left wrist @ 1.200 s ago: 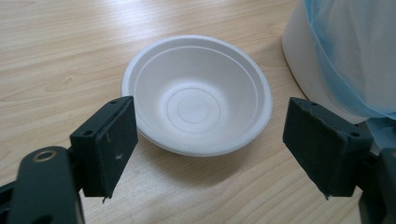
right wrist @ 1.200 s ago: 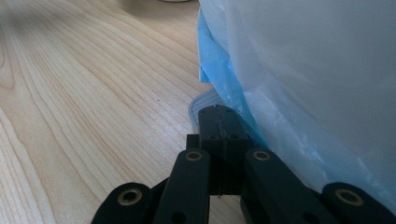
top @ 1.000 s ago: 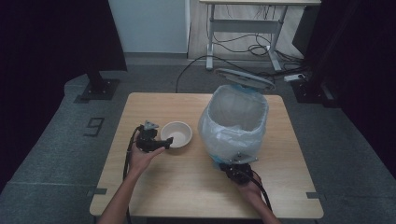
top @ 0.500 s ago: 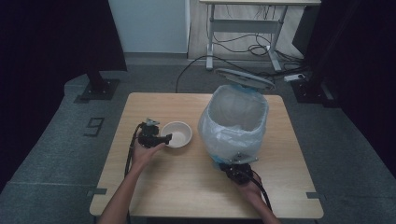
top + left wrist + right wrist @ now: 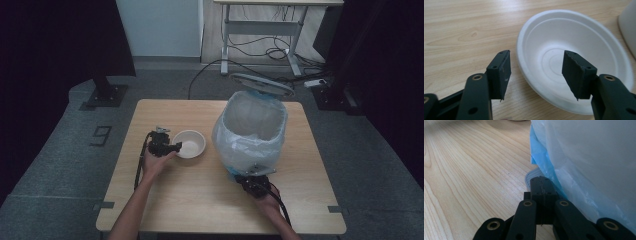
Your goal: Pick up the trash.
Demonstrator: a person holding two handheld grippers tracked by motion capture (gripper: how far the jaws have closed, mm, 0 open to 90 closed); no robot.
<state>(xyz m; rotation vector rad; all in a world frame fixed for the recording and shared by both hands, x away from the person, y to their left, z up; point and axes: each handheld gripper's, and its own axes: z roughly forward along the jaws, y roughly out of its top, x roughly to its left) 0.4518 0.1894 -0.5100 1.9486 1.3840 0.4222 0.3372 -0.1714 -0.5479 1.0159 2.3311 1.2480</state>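
A white disposable bowl (image 5: pixel 189 144) (image 5: pixel 574 57) sits empty on the wooden table (image 5: pixel 200 200), left of centre. My left gripper (image 5: pixel 175 147) (image 5: pixel 536 61) is low at the bowl's left rim. Its jaws straddle that rim and have just been closing, but the pads stand clear of the bowl. A pedal bin lined with a pale blue bag (image 5: pixel 252 130) (image 5: pixel 594 157) stands right of centre, its lid (image 5: pixel 260 84) tipped up. My right gripper (image 5: pixel 253 178) (image 5: pixel 541 180) is shut with nothing in it, its tip on the grey pedal (image 5: pixel 530 177) at the bin's foot.
Bare wood lies in front of the bowl and between the two hands. The bin stands close to the bowl's right side. A desk frame with cables (image 5: pixel 260 40) stands on the floor beyond the table.
My left gripper has edged down and in toward the bowl's rim, and its jaws have narrowed. The right hand, the bin and its raised lid have kept still.
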